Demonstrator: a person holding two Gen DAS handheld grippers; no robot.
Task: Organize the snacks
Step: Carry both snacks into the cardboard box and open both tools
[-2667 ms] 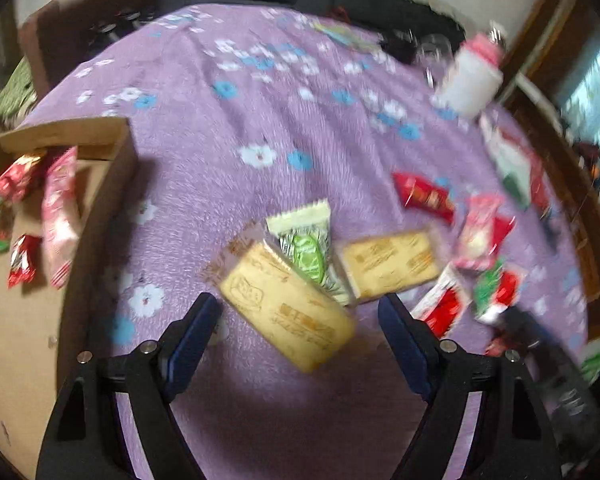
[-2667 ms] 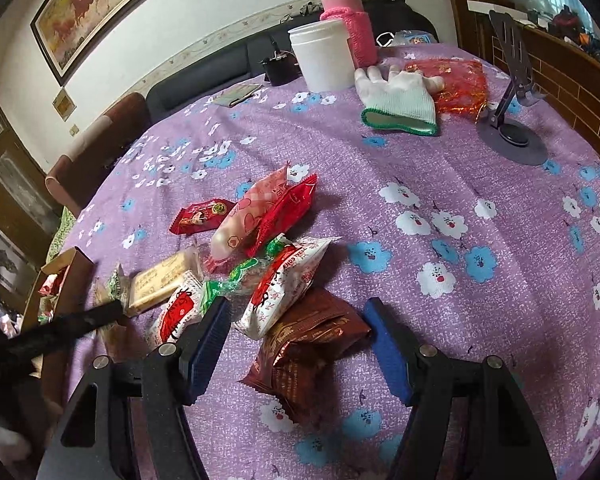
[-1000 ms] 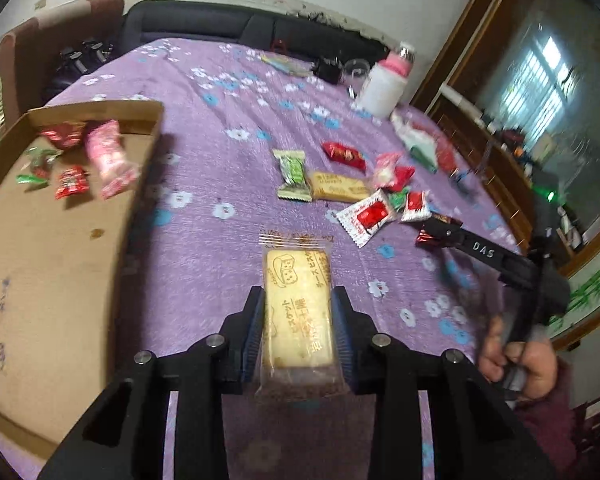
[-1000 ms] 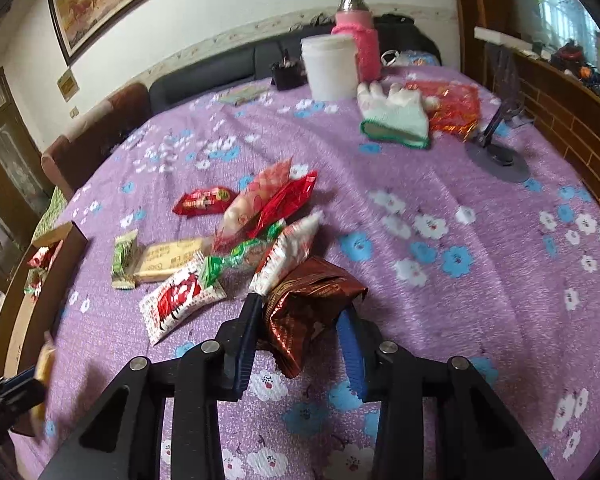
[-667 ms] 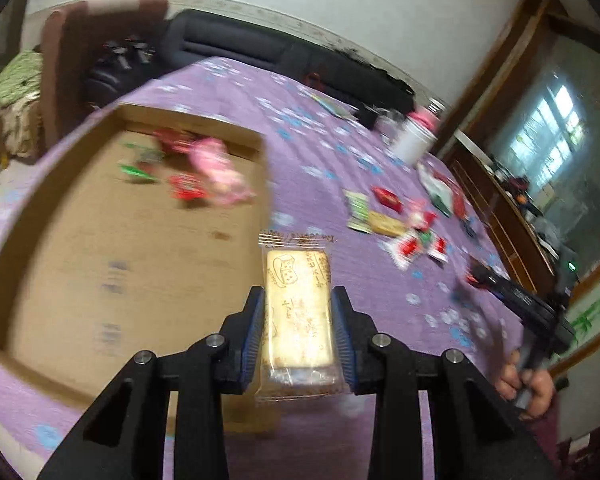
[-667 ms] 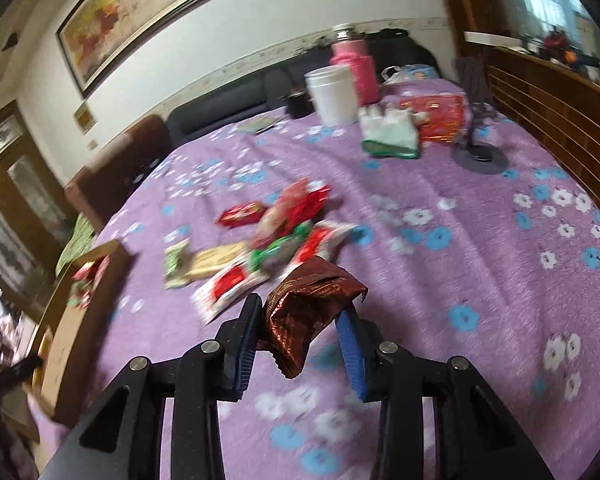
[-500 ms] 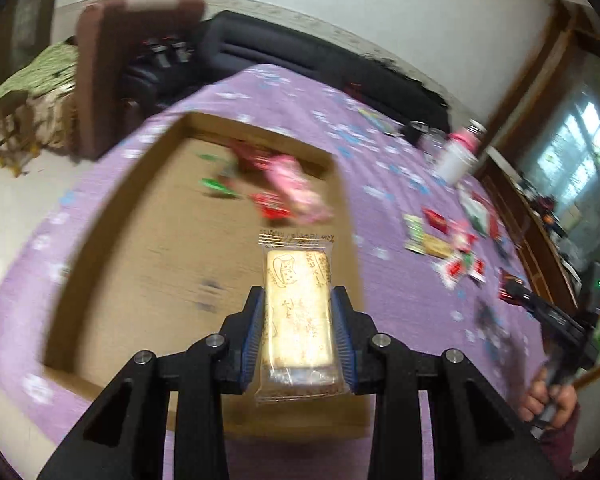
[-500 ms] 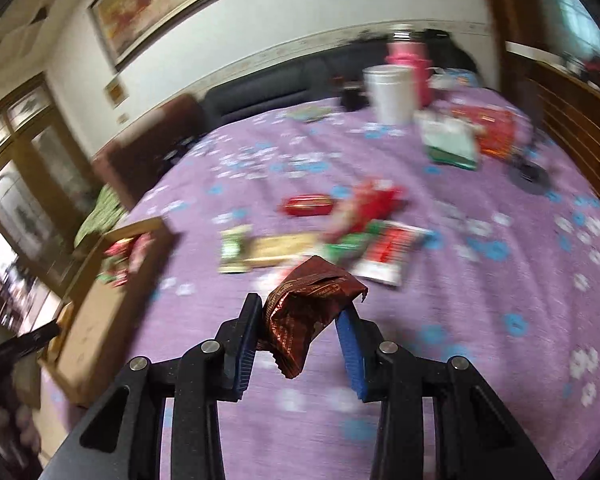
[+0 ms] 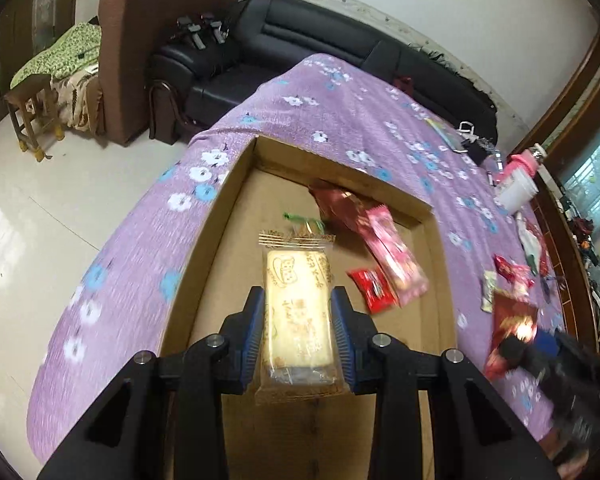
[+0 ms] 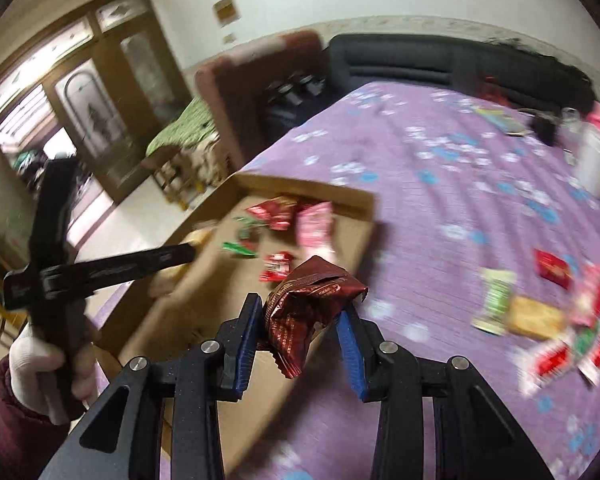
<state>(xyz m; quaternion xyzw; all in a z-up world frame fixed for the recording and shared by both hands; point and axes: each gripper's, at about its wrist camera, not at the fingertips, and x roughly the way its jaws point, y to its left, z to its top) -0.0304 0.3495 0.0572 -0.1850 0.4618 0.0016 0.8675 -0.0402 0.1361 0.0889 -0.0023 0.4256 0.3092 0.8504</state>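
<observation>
My left gripper (image 9: 298,330) is shut on a yellow biscuit packet (image 9: 296,312) and holds it above the floor of a shallow cardboard box (image 9: 216,240). Inside the box lie a pink packet (image 9: 396,256), a small red packet (image 9: 374,288) and a dark red one (image 9: 336,204). My right gripper (image 10: 302,330) is shut on a crumpled dark red foil packet (image 10: 304,304), held over the purple cloth at the box's right wall (image 10: 356,208). That packet and gripper show blurred at the right of the left wrist view (image 9: 512,328). The left gripper also appears in the right wrist view (image 10: 100,268), held by a gloved hand (image 10: 40,364).
Loose snacks stay on the flowered purple tablecloth (image 9: 340,92): a green packet (image 10: 496,300), a yellow biscuit packet (image 10: 536,316) and red ones (image 10: 552,268). A white tub (image 9: 516,192) with a pink bottle stands far right. A black sofa (image 9: 340,36) and brown armchair (image 9: 140,48) lie beyond the table.
Both grippers have swung left from the snack pile to the cardboard box, each keeping its packet. The left one now hangs over the box floor; the right has reached the box's right wall.
</observation>
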